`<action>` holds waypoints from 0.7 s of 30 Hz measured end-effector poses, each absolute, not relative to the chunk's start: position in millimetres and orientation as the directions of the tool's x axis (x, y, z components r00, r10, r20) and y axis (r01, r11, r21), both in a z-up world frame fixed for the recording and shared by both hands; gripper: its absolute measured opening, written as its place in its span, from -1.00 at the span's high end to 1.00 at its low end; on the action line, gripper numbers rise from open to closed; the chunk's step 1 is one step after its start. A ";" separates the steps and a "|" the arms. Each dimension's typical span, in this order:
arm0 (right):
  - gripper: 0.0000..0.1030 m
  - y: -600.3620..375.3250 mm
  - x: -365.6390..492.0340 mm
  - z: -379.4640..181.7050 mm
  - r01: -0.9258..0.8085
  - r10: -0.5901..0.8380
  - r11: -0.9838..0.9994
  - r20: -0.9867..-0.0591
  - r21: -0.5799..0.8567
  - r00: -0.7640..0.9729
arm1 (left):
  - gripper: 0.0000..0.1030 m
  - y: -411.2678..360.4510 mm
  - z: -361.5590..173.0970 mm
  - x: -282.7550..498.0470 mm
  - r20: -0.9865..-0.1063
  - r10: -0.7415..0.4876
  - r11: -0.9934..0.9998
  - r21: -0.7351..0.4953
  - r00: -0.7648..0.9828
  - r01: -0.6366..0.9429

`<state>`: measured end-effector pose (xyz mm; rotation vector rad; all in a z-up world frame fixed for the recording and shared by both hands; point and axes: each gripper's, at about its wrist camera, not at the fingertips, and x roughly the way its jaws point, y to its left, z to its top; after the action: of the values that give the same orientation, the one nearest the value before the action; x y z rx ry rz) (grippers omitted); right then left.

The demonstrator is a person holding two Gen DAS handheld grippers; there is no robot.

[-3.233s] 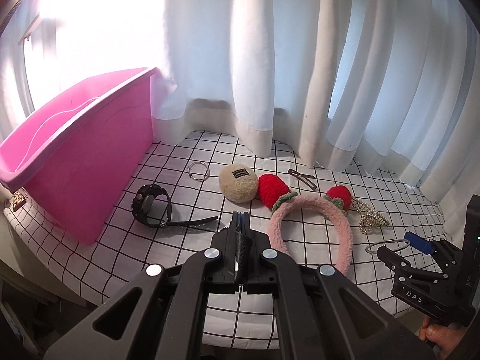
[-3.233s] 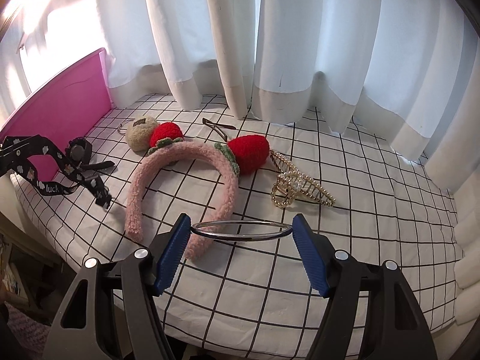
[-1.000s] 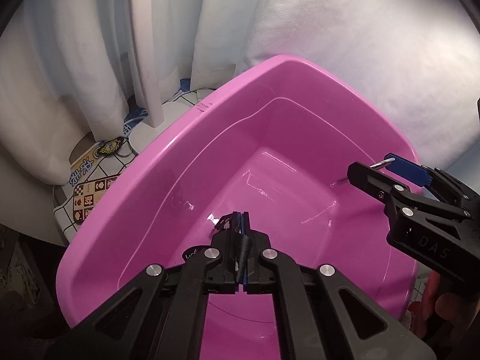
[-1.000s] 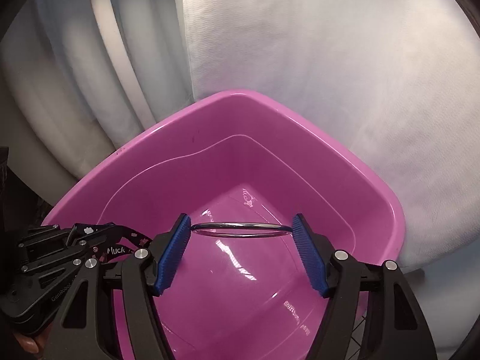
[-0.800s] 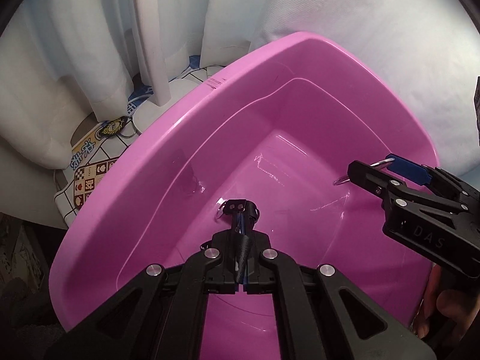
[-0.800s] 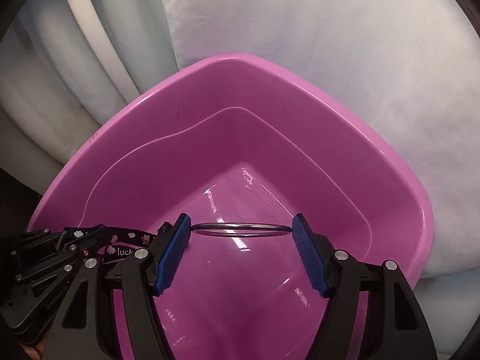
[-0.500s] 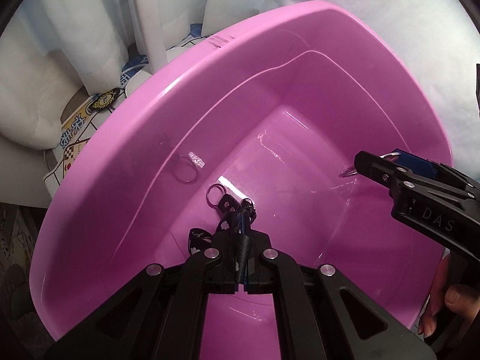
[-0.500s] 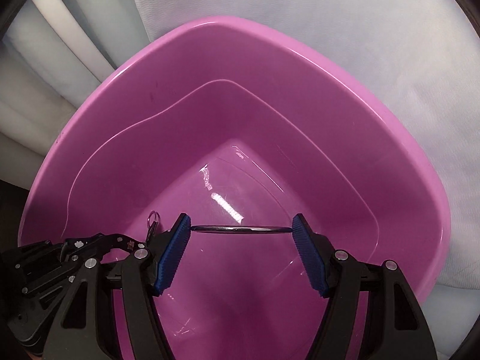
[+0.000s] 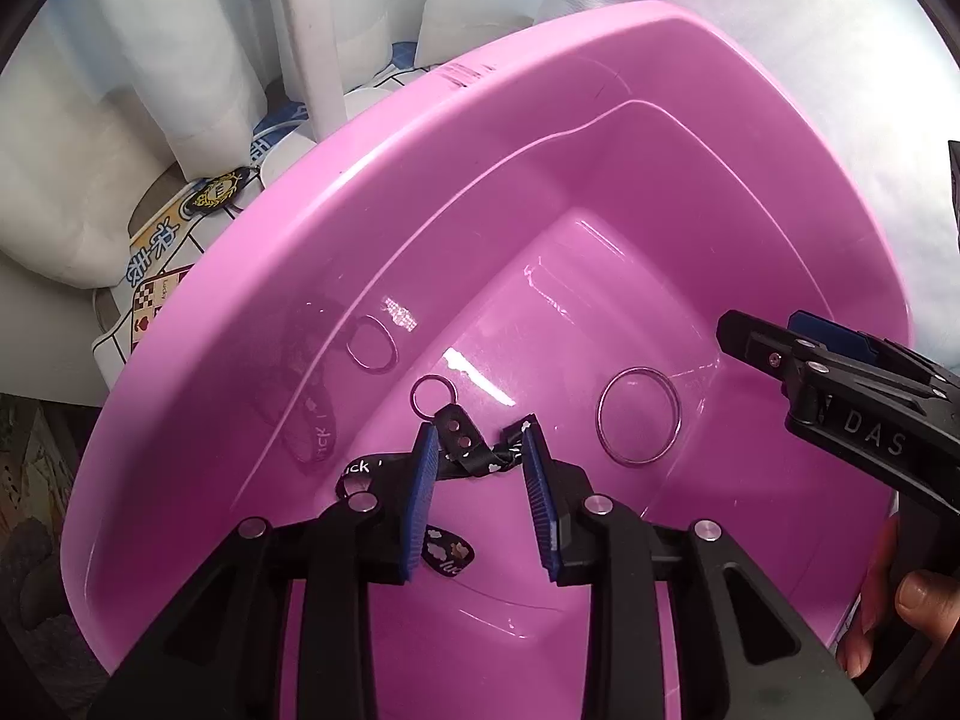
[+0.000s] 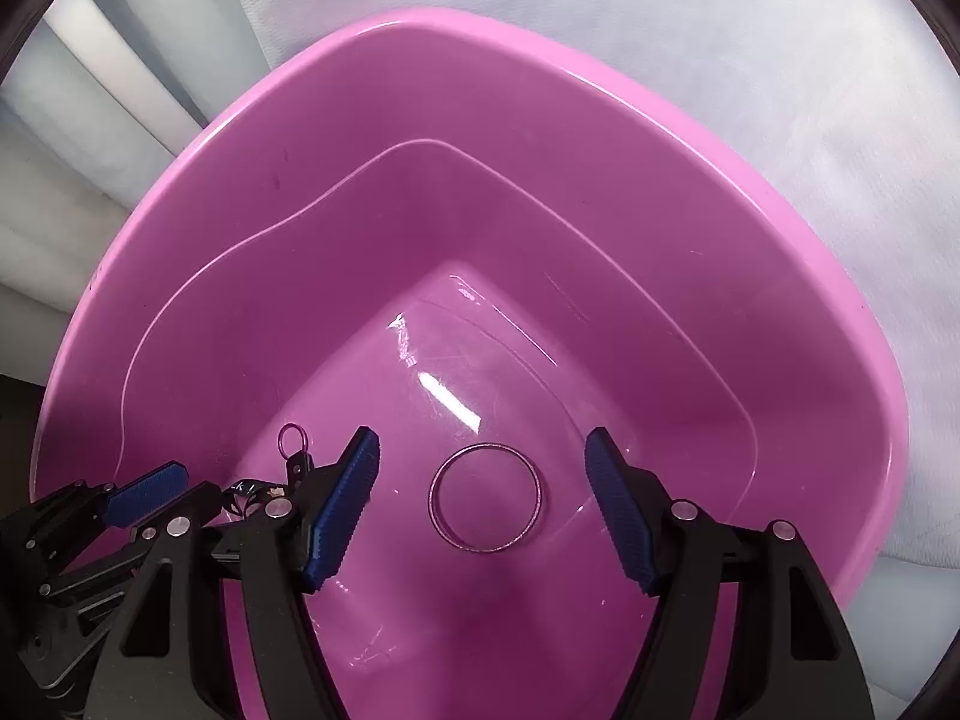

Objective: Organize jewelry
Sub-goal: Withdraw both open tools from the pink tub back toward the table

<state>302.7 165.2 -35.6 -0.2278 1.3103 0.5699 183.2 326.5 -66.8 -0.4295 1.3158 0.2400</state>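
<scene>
Left claw (image 9: 477, 480) inside pink tub (image 9: 690, 24), jaws just opening, black strap (image 9: 465, 450) loose between them on the floor, right claw (image 10: 480, 498) spread above silver bangle (image 10: 485, 497), walls well clear.

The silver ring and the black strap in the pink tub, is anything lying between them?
No. In the left wrist view, only bare tub floor separates the ring and strap.

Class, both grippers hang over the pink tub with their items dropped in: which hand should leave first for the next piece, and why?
Probably right: the right gripper gapes clear above the silver bangle, while the just-opening left gripper straddles the black strap.
</scene>
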 end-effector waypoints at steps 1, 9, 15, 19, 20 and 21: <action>-0.32 164.7 302.1 -35.1 -0.515 0.265 0.843 -0.953 0.154 0.148 | 0.41 327.1 -66.9 182.8 -0.967 -0.071 0.897 -0.169 0.244 -0.409; -0.32 158.1 291.1 -28.8 -0.505 0.276 0.847 -0.948 0.163 0.159 | 0.07 330.7 -64.5 178.9 -0.962 -0.059 0.890 -0.172 0.268 -0.423; -0.32 156.1 288.6 -27.1 -0.498 0.269 0.854 -0.947 0.150 0.175 | -0.23 330.8 -62.2 174.4 -0.960 -0.041 0.884 -0.164 0.276 -0.438; -0.32 156.8 283.9 -25.6 -0.496 0.266 0.857 -0.945 0.141 0.189 | -0.27 328.7 -56.6 172.3 -0.957 -0.024 0.890 -0.153 0.289 -0.430; -0.32 156.4 282.8 -25.3 -0.492 0.268 0.858 -0.945 0.145 0.188 | -0.28 328.6 -54.9 171.0 -0.956 -0.023 0.889 -0.153 0.292 -0.431; -0.32 155.9 281.6 -24.1 -0.490 0.272 0.859 -0.944 0.150 0.186 | -0.28 328.8 -52.8 169.5 -0.954 -0.027 0.887 -0.160 0.297 -0.432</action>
<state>281.6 155.9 -24.1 -0.2016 1.2764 0.5409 169.5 328.8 -52.8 -0.4289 1.2493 0.2807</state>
